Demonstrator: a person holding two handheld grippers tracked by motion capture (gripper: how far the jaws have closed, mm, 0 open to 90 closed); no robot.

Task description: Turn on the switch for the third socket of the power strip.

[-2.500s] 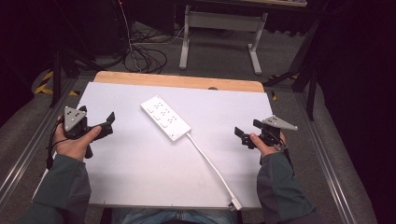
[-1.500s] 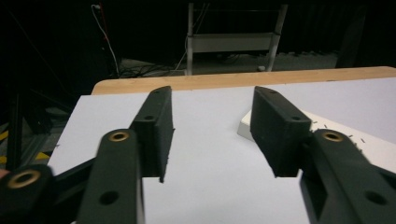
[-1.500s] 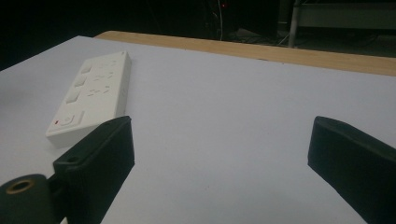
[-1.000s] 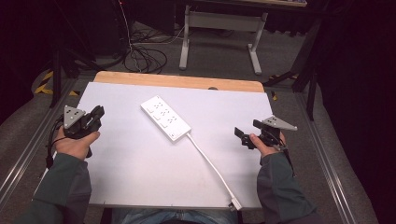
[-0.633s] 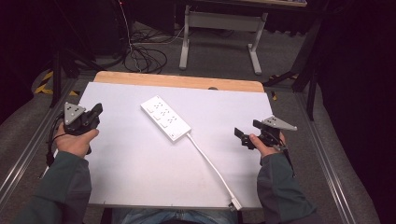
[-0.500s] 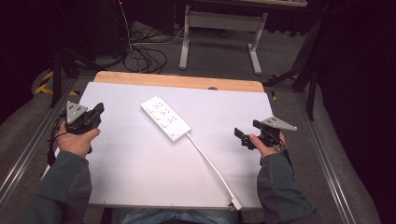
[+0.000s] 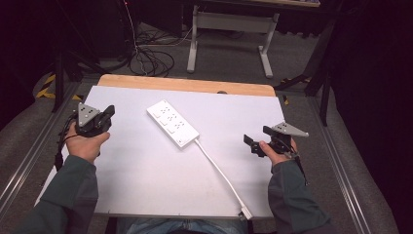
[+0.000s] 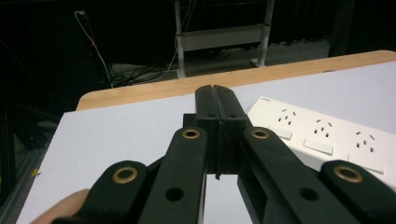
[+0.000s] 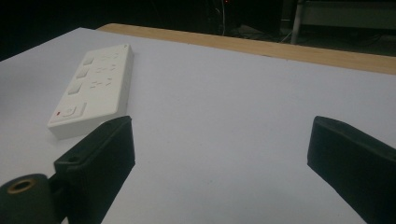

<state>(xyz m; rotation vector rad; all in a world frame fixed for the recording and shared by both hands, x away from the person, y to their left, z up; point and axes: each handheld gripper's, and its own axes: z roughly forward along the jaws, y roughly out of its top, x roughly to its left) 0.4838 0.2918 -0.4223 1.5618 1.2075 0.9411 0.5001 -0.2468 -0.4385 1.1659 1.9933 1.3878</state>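
We hold the left gripper pressed together and the right gripper spread, both well apart from the power strip; approach its long edges squarely.

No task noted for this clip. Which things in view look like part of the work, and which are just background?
Likely in play:
white power strip with its cable, on the table
left gripper, shut
right gripper, open

Background:
tangled floor cables
grey desk frame beyond the table
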